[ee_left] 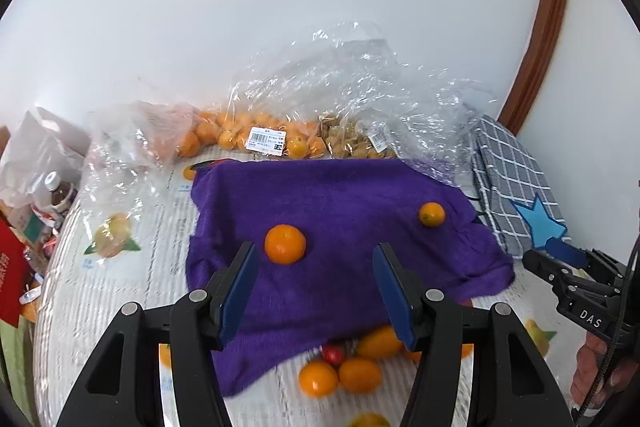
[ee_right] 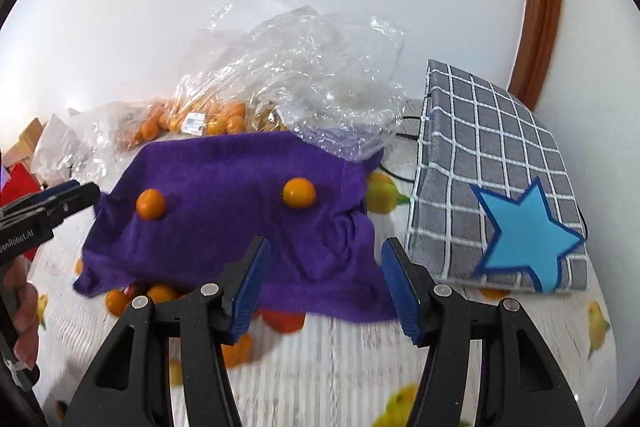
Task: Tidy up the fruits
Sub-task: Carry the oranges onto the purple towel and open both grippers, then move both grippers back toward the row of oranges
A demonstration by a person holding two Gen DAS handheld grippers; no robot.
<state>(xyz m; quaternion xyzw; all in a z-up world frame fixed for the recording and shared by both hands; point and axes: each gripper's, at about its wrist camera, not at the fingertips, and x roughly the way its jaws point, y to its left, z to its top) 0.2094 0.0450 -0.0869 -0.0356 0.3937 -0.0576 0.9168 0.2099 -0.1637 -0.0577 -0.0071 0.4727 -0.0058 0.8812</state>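
A purple towel (ee_left: pixel 340 227) lies on the table; it also shows in the right wrist view (ee_right: pixel 240 211). Two oranges sit on it: a larger one (ee_left: pixel 285 243) (ee_right: pixel 150 203) and a smaller one (ee_left: pixel 431 214) (ee_right: pixel 299 192). My left gripper (ee_left: pixel 316 283) is open and empty, just in front of the larger orange. My right gripper (ee_right: pixel 324 279) is open and empty over the towel's near right corner. Several small oranges and a red fruit (ee_left: pixel 344 367) lie at the towel's near edge, partly under it (ee_right: pixel 160 295).
Clear plastic bags of oranges (ee_left: pixel 248 135) and brown fruit (ee_left: pixel 352 143) stand against the wall behind the towel. A grey checked cloth with a blue star (ee_right: pixel 504 195) lies to the right. Bottles and packaging (ee_left: pixel 36 187) clutter the left edge.
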